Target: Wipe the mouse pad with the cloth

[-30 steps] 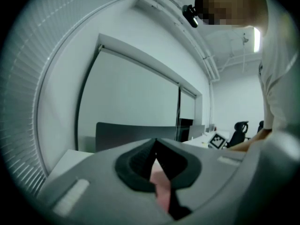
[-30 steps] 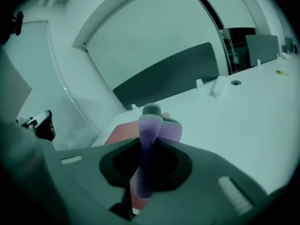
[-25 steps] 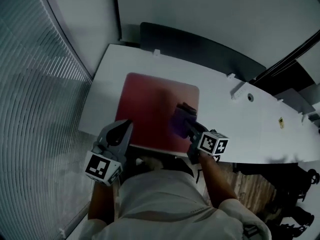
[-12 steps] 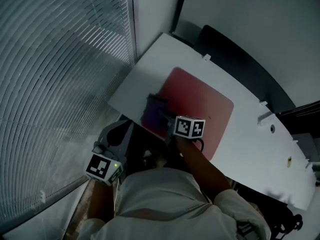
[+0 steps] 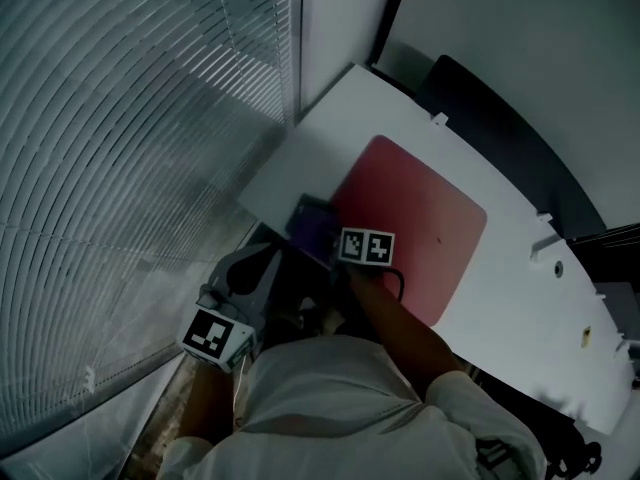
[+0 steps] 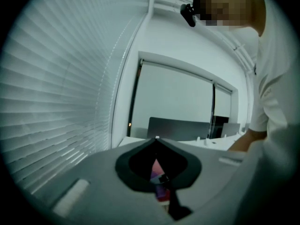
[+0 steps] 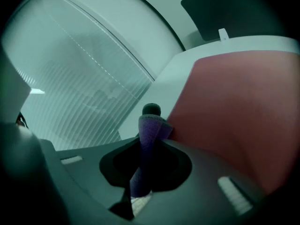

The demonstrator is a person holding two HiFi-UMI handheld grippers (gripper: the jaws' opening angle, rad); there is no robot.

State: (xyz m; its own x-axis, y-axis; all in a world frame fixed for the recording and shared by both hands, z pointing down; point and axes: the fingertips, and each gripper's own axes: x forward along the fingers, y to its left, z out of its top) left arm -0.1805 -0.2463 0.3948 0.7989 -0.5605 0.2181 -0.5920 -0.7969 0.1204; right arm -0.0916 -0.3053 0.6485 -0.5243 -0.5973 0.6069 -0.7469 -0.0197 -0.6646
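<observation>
A red mouse pad [image 5: 420, 230] lies on the white desk [image 5: 310, 148]. My right gripper [image 5: 316, 232] is shut on a purple cloth [image 5: 308, 218] and holds it at the pad's near left edge, where the pad meets bare desk. In the right gripper view the cloth [image 7: 148, 131] stands folded between the jaws, with the pad [image 7: 234, 102] spreading to the right. My left gripper [image 5: 270, 256] hangs below the desk's near edge, left of the cloth. Its jaws meet at their tips [image 6: 157, 139] with nothing held.
Window blinds [image 5: 130, 148] run close along the desk's left side. A dark panel [image 5: 500, 108] stands behind the desk. Small white fittings [image 5: 546, 242] and a round grommet [image 5: 558, 268] sit on the desk to the right of the pad.
The right gripper has dragged the cloth leftwards across the pad, from its near right part to its left edge. The head view swung with it. The left gripper stayed put.
</observation>
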